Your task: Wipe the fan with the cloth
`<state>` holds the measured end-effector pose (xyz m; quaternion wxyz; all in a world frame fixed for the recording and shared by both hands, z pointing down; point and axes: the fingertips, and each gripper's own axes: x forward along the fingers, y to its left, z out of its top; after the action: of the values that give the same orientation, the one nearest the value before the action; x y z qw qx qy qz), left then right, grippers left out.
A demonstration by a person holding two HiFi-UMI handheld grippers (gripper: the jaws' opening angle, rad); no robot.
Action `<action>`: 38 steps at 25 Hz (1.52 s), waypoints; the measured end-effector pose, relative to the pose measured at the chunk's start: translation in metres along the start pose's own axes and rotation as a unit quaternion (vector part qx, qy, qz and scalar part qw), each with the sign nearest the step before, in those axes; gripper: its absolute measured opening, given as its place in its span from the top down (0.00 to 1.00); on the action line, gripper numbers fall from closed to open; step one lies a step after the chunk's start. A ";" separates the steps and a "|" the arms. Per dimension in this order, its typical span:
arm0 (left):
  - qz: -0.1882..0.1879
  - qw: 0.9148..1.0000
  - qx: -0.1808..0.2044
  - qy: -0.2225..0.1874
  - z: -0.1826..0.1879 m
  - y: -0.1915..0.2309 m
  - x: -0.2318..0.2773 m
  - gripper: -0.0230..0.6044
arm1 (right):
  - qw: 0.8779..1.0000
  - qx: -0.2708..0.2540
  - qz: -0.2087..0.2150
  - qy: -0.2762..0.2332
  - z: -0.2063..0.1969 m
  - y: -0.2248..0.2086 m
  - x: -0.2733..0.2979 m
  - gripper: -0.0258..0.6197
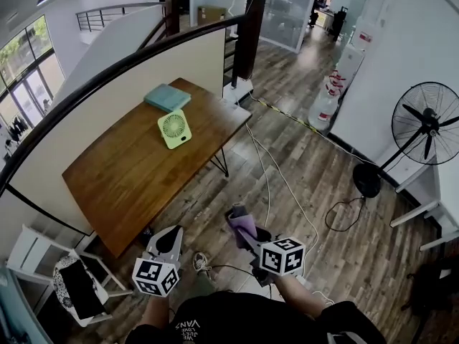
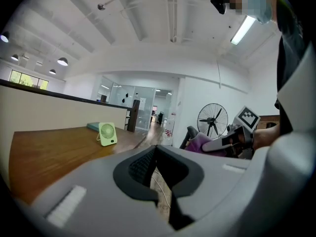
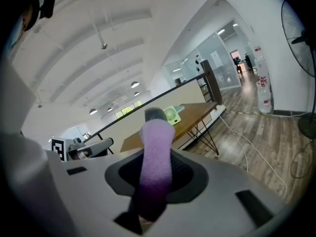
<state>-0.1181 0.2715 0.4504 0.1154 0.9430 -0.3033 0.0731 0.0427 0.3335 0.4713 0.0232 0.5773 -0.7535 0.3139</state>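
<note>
Both grippers low before person's body, angled slightly down toward counter (image 1: 129, 178). Left gripper (image 1: 169, 241) jaws together, empty. Right gripper (image 1: 249, 237) jaws clamp purple cloth (image 3: 157, 157). Green fan (image 1: 174, 129) upright on counter, well apart.

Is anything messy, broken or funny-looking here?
Nothing is spilled or broken. The little green fan stands upright on the table. Only the white cables look untidy, trailing loose across the wooden floor beside it.

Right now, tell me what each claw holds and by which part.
Right claw: shut on the purple cloth, pinched at one end, the rest sticking out past the jaws. Left claw: shut, holding nothing.
</note>
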 end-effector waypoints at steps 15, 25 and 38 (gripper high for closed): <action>-0.025 1.000 0.002 -0.002 0.047 0.122 0.087 0.94 | 1.000 0.004 -0.013 -0.023 0.091 -0.019 0.128 0.81; -0.034 0.999 -0.010 0.007 0.056 0.177 0.134 0.94 | 0.999 0.037 -0.023 -0.013 0.103 -0.035 0.185 0.81; 0.073 0.995 -0.067 0.014 0.051 0.208 0.189 0.94 | 0.996 -0.021 0.051 0.064 0.159 -0.091 0.250 0.81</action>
<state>-0.0845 -0.0114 0.4765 0.1772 0.9074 -0.3738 0.0744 0.0924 0.0277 0.4844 0.0675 0.5164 -0.7853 0.3349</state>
